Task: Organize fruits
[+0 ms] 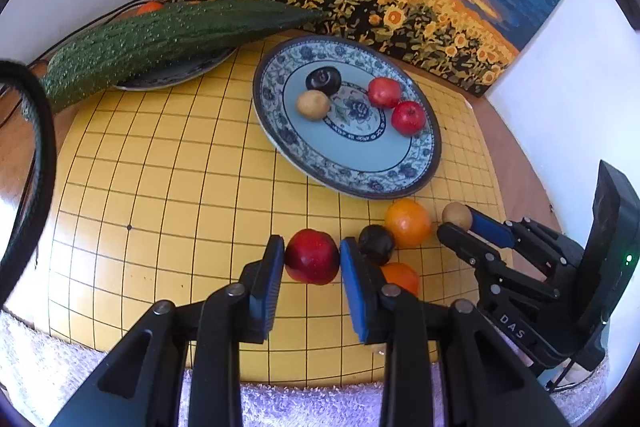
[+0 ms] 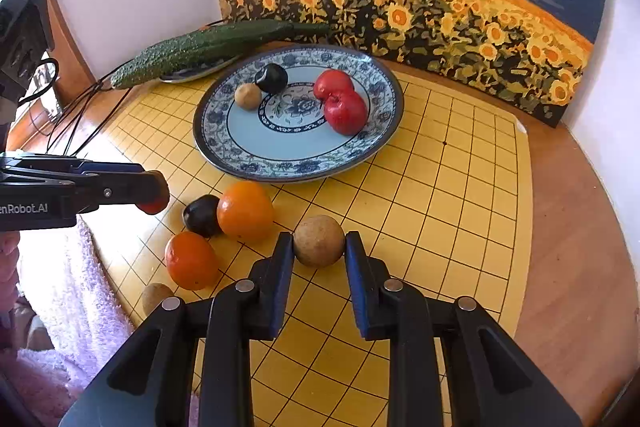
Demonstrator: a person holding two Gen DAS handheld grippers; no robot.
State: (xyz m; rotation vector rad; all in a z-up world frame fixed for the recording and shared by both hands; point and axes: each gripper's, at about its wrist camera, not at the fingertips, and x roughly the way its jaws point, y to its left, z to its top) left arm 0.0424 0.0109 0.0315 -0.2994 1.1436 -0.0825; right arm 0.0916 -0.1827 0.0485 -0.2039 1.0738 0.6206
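We have a fruit in each gripper, and both must go the same way: to the plate [image 1: 420,183], which lies ahead of the jaws and, from the left wrist, a little to the right. Our left gripper [image 1: 312,261] is clamped on a red fruit [image 1: 312,257], pads pressing both its sides. Our right gripper [image 2: 319,247] has nearly closed on a tan fruit [image 2: 319,241], and its pads meet the fruit's flanks. The plate already carries two red, one tan and one dark fruit. The loose ones, two oranges [image 2: 245,211] and a dark fruit [image 2: 202,215], lie between our grippers, just short of the rim. We judge the right gripper to have the clearer line, since the oranges sit between the left one and the plate.
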